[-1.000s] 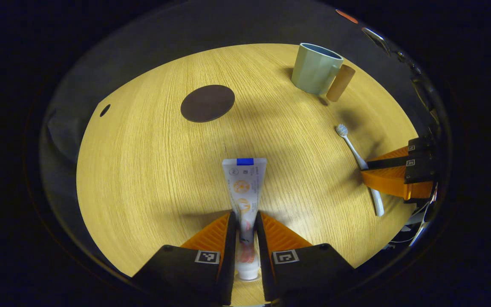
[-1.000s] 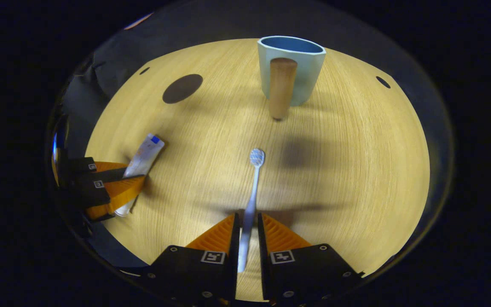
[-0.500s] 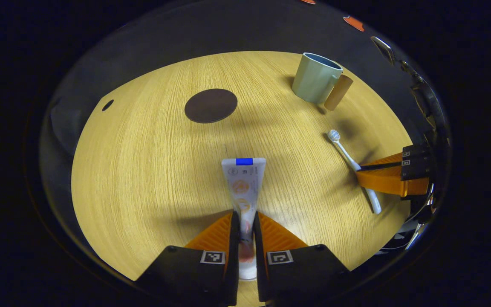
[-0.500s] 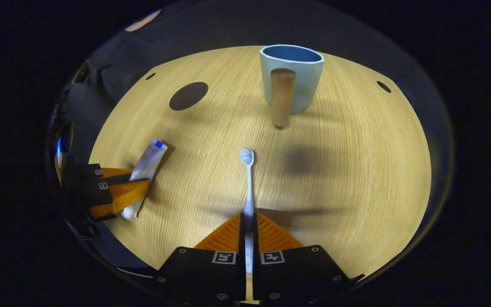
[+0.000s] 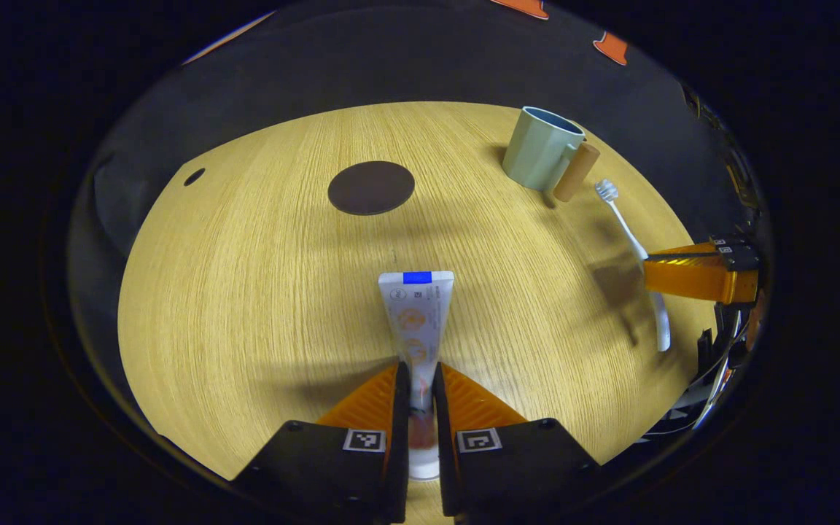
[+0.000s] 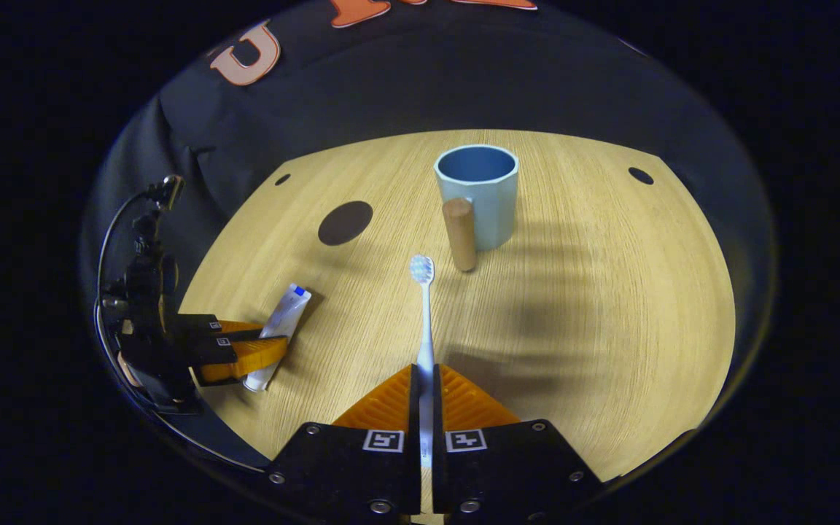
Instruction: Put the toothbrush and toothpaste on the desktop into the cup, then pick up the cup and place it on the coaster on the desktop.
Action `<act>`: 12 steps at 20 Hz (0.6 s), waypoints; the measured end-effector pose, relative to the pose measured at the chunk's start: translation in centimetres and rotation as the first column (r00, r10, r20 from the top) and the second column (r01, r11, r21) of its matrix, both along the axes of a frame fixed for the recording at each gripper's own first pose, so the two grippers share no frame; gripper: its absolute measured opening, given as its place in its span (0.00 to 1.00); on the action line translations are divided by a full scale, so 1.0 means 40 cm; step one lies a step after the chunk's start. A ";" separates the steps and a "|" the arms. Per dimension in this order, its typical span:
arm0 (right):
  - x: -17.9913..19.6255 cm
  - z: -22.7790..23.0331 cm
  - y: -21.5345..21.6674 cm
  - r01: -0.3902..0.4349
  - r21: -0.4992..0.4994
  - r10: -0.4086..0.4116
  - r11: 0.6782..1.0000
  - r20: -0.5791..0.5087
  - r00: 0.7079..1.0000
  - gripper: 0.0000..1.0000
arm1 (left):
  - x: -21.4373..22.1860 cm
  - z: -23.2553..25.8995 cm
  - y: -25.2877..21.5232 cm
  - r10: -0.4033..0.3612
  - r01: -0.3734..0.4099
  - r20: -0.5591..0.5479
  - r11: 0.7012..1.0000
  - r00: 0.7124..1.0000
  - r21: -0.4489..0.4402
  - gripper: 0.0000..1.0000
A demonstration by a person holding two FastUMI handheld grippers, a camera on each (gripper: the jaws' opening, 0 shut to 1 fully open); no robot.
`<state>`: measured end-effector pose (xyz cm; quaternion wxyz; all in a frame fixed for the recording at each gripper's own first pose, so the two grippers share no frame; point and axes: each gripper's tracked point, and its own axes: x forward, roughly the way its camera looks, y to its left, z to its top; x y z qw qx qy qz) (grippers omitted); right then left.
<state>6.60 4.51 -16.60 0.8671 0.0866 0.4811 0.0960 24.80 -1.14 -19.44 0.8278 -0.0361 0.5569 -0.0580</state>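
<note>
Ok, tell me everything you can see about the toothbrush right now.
The toothbrush is slim and white, plastic by the look of it, with a small pale bristle head pointing toward the cup. The right gripper is shut on its handle, which runs straight out between the fingers. In the left gripper view it appears raised above the wooden desktop, its shadow lying apart from it.

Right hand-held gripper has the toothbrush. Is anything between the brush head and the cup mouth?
Nothing visible blocks it. The toothbrush points toward the cup; the cup's wooden handle stands on the near side, below the open rim.
</note>
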 end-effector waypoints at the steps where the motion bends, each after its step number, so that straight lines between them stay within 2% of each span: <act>1: 0.011 0.013 -0.009 0.008 0.012 -0.008 1.000 0.022 1.000 0.06 | -0.056 0.030 -0.023 0.003 -0.003 0.006 1.000 1.000 -0.003 0.22; 4: 0.059 0.075 -0.042 0.047 0.062 -0.053 0.997 0.103 0.993 0.06 | -0.017 0.017 -0.021 -0.006 0.006 0.013 0.999 1.000 -0.033 0.22; 12: 0.194 0.182 -0.081 0.070 0.137 -0.113 0.988 0.336 0.935 0.06 | 0.000 0.025 -0.023 -0.013 0.018 0.077 0.998 0.997 -0.057 0.22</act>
